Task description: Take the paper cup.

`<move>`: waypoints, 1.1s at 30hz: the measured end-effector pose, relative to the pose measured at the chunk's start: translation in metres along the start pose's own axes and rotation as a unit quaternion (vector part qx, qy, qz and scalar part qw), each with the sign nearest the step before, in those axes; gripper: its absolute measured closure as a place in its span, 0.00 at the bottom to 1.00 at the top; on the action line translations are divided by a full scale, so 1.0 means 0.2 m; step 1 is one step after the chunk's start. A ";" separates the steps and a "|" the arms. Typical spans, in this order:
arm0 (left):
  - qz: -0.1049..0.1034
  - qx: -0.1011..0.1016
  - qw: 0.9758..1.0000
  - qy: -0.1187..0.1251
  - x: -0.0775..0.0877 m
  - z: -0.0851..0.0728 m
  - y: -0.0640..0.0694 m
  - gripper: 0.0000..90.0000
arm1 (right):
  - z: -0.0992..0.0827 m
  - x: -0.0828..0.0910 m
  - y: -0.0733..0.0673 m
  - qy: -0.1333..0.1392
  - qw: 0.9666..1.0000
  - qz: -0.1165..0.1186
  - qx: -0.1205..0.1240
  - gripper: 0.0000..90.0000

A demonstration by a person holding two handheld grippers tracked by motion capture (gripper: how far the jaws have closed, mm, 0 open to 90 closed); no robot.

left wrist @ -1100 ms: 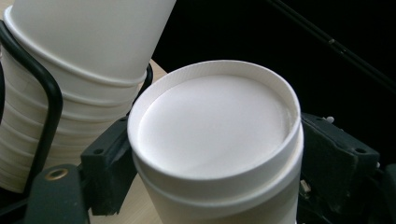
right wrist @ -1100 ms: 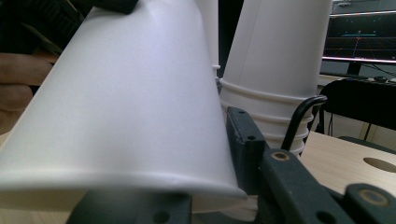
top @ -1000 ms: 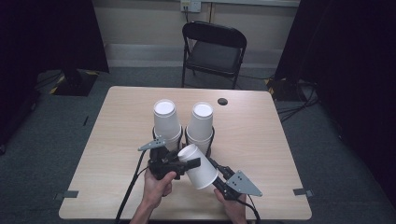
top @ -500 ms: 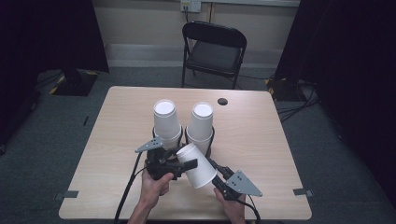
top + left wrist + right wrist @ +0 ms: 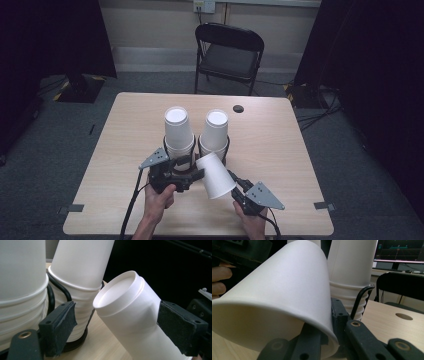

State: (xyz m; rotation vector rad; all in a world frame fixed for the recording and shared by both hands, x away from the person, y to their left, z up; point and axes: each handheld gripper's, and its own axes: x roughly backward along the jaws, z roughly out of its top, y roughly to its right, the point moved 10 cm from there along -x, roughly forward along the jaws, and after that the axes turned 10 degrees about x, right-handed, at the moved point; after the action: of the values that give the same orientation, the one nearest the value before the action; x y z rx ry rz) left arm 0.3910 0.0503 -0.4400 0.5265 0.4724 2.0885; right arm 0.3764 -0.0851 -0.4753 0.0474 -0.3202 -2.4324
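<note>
A loose white paper cup (image 5: 215,175) hangs tilted over the table's front. My right gripper (image 5: 234,179) is shut on the cup's rim wall, one finger inside the mouth and one outside (image 5: 325,322). My left gripper (image 5: 194,167) straddles the cup's closed end (image 5: 125,305). Its jaws have just been closing with the cup between them. The right pad (image 5: 180,326) lies against the cup and the left pad (image 5: 60,323) stands apart. Behind are two stacks of upturned white cups (image 5: 177,127) (image 5: 216,130) in black wire holders (image 5: 172,150).
The wooden table (image 5: 280,145) has a dark round hole (image 5: 238,108) at its far side. A black folding chair (image 5: 230,55) stands behind it. The left gripper's left pad is close to the nearer cup stack (image 5: 80,265).
The left gripper has shifted slightly at the cup's closed end. The right gripper and the tilted cup have stayed where they were.
</note>
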 end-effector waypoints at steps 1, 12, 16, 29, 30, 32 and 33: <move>0.000 -0.007 1.000 0.003 0.00 0.00 0.00 0.17 | -0.01 0.00 0.00 -0.004 1.000 0.001 0.000 0.96; 0.033 -0.077 0.996 0.018 0.09 -0.02 -0.09 0.17 | -0.06 -0.03 -0.02 -0.060 0.998 0.025 -0.007 0.96; 0.061 -0.106 0.992 0.012 0.10 -0.02 -0.12 0.17 | -0.07 -0.02 -0.03 -0.076 0.996 0.035 -0.003 0.96; 0.037 -0.110 0.993 0.004 0.12 -0.04 -0.12 0.17 | -0.09 -0.02 -0.04 -0.151 0.986 0.068 -0.008 0.96; 0.026 -0.116 0.993 0.004 0.12 -0.05 -0.11 0.17 | -0.09 -0.02 -0.04 -0.157 0.985 0.072 -0.013 0.96; 0.008 -0.130 0.991 0.002 0.12 -0.06 -0.09 0.17 | -0.10 -0.02 -0.04 -0.171 0.982 0.080 -0.012 0.96; 0.007 -0.131 0.991 0.001 0.12 -0.07 -0.09 0.17 | -0.10 -0.02 -0.05 -0.175 0.981 0.084 -0.014 0.96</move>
State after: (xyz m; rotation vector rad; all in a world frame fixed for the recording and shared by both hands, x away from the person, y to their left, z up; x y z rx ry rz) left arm 0.3833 0.0783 -0.4556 0.3735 0.1901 2.1239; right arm 0.3755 -0.0803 -0.4967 -0.4087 -0.4285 -2.2689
